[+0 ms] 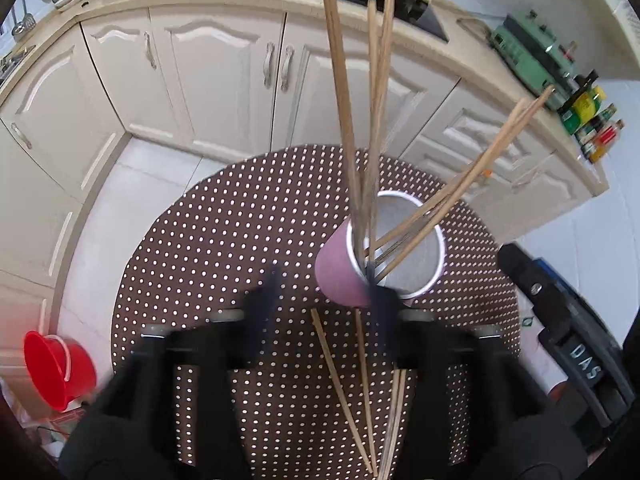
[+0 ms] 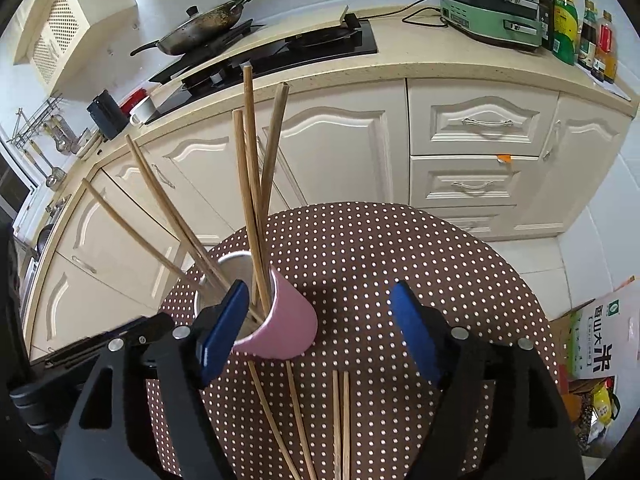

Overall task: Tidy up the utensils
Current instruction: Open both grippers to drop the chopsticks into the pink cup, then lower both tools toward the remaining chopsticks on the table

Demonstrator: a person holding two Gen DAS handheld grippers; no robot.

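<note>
Wooden chopsticks [image 2: 252,184] stand fanned in a pink cup [image 2: 290,326] on the polka-dot round table [image 2: 400,264], with four more chopsticks [image 2: 340,420] lying flat just in front of it. Both grippers tilt steeply down: the right gripper [image 2: 318,330] gapes wide, empty, straddling the cup; the left gripper [image 1: 324,300], blurred, is parted beside it.

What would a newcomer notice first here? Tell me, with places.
The pink cup on the round polka-dot table, bristling with wooden chopsticks that fan upward. Four more loose chopsticks lie flat on the cloth just in front of it. Behind, a blackened wok sits on the stove.
</note>
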